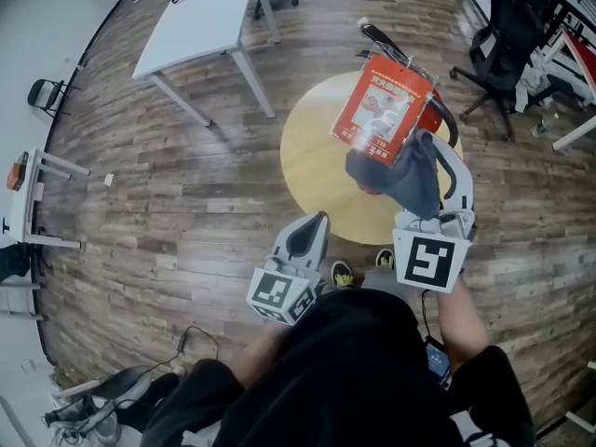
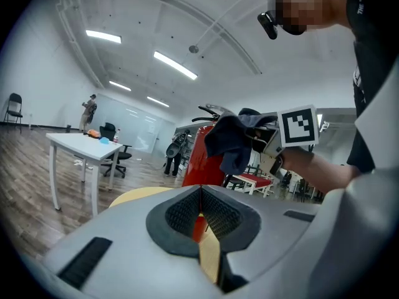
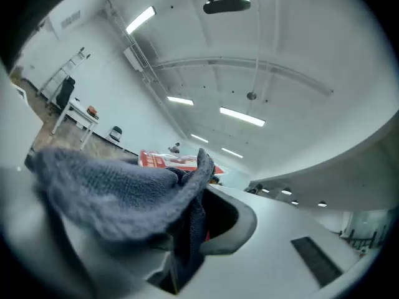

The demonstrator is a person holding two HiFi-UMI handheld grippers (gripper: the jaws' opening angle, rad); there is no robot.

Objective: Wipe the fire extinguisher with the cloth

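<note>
A red fire extinguisher (image 1: 384, 110) with a printed label stands on the round yellow table (image 1: 312, 170). A dark grey-blue cloth (image 1: 402, 177) hangs against its near side, and my right gripper (image 1: 430, 156) is shut on it. In the right gripper view the cloth (image 3: 118, 189) drapes over the jaws and hides most of the extinguisher (image 3: 167, 161). My left gripper (image 1: 316, 222) hovers over the table's near edge, shut and empty. In its own view the left gripper (image 2: 199, 195) points at the extinguisher (image 2: 198, 157) and the hanging cloth (image 2: 234, 139).
A white table (image 1: 200, 21) stands at the back left, with office chairs (image 1: 503, 49) at the back right. A white rack (image 1: 28, 198) is at the left wall. Cables and gear (image 1: 112, 399) lie on the wooden floor at the front left.
</note>
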